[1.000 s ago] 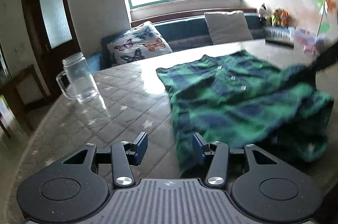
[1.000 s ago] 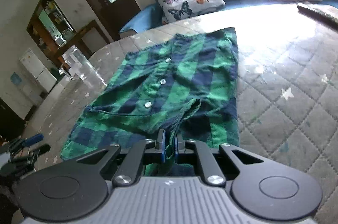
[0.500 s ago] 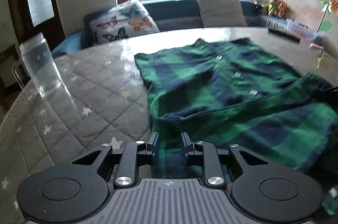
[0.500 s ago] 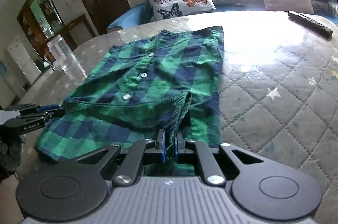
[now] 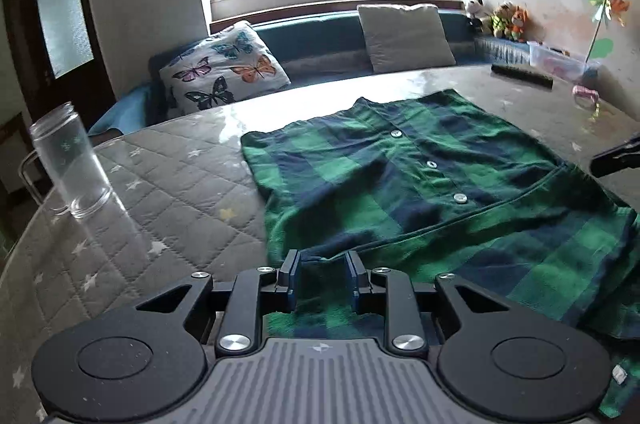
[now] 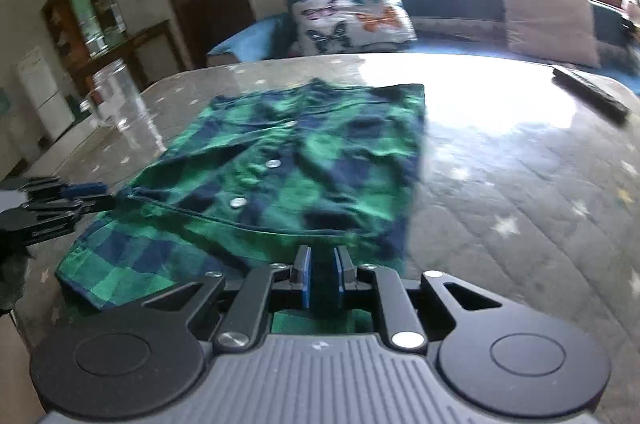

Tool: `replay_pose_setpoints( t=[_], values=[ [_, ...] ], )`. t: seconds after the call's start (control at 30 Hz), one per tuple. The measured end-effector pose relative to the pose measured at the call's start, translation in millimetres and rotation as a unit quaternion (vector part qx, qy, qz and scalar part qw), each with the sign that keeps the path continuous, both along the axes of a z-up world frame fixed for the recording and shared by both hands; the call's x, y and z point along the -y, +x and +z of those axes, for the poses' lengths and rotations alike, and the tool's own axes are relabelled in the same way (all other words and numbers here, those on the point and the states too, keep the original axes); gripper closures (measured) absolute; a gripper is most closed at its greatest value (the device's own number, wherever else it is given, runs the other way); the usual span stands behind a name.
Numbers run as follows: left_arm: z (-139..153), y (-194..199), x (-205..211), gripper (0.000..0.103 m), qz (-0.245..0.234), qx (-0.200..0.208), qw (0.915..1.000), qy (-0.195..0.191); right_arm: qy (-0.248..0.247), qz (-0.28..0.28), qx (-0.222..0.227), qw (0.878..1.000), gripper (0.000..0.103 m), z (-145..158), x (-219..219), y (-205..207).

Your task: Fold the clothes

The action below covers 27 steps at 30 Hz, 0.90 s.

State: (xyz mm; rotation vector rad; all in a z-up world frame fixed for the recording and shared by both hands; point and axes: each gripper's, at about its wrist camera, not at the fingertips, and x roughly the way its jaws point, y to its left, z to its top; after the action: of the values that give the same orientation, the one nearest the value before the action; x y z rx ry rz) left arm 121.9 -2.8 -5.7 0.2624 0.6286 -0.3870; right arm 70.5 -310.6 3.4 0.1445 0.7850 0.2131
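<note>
My left tool and right tool both sit open at frame bottom, the shirt's folded hem between their jaws.

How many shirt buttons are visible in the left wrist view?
3, in a line down the plaid shirt: the farthest, the middle, the nearest. The fold may hide more.

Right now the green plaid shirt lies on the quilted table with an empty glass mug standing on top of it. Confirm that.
Not quite. The glass mug stands on the quilted table beside the green plaid shirt, apart from it, as the left wrist view shows. The rest holds.
</note>
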Motion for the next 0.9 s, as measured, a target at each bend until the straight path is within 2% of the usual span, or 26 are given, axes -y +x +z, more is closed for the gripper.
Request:
replay_pose_setpoints(
  t=[0.2,0.33,0.53,0.63,0.77,0.9],
  values=[
    [-16.8,14.1,0.2,0.076,0.007,-0.02,0.9997,0.008,-0.039,0.02,-0.007,0.999,0.091,-23.4,-13.7,23.4],
    [-17.6,10.9,-2.2,0.076,0.012,-0.016,0.9997,0.012,-0.038,0.02,-0.019,0.999,0.091,-26.7,-10.1,21.0],
    [-0.1,-24.8,20.3,0.076,-0.04,0.009,0.9992,-0.002,-0.054,0.088,-0.007,0.995,0.089,-9.0,-35.8,-6.6],
    [2.9,-46.3,37.9,0.074,-0.079,0.02,0.9967,-0.004,-0.053,0.129,0.003,0.99,0.08,-5.6,-57.5,-17.7],
    [-7.0,-63.1,47.5,0.072,-0.1,0.016,0.9948,0.007,-0.061,0.171,0.013,0.983,0.078,-10.4,-84.4,-26.1],
    [-17.8,-75.5,48.0,0.072,-0.105,0.009,0.9943,0.018,-0.076,0.177,0.004,0.981,0.078,-20.7,-90.9,-32.3]
  ],
)
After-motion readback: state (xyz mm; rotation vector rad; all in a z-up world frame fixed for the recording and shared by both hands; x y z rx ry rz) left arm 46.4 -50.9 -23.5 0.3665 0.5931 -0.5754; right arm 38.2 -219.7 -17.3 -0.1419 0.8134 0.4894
